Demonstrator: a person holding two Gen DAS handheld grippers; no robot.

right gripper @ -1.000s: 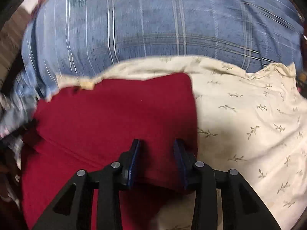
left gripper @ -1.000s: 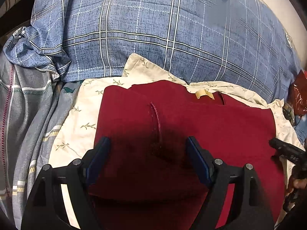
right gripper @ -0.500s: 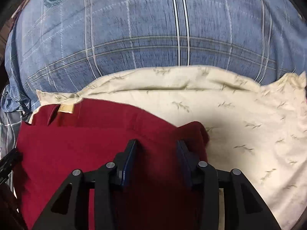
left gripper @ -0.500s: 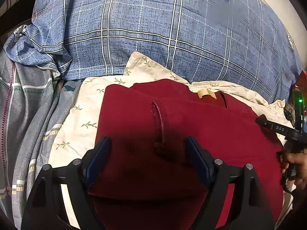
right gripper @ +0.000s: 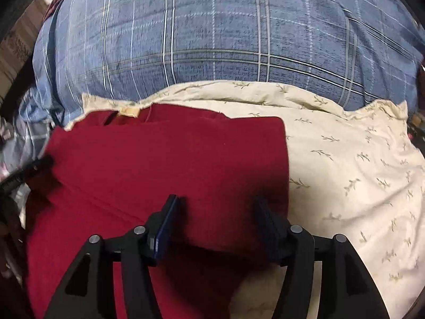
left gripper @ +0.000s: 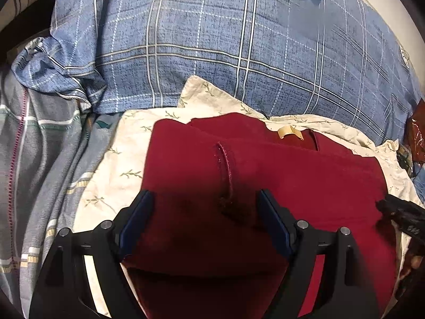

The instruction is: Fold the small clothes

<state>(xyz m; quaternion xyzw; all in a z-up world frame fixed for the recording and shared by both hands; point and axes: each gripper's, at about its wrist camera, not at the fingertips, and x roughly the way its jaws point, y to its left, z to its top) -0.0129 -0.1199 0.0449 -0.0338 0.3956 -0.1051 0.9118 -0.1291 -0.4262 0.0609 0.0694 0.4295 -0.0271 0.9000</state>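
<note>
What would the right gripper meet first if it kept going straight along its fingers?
Most likely the folded red garment: the right gripper, jaws opening, points down at its right edge, with the cream leaf-print cloth beside it. Depth is unclear.

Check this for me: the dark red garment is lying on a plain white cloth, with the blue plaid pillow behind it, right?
Not quite. The cloth under the dark red garment is not plain white: the right wrist view shows it cream with a small leaf-sprig print. The blue plaid pillow does sit behind it.
</note>
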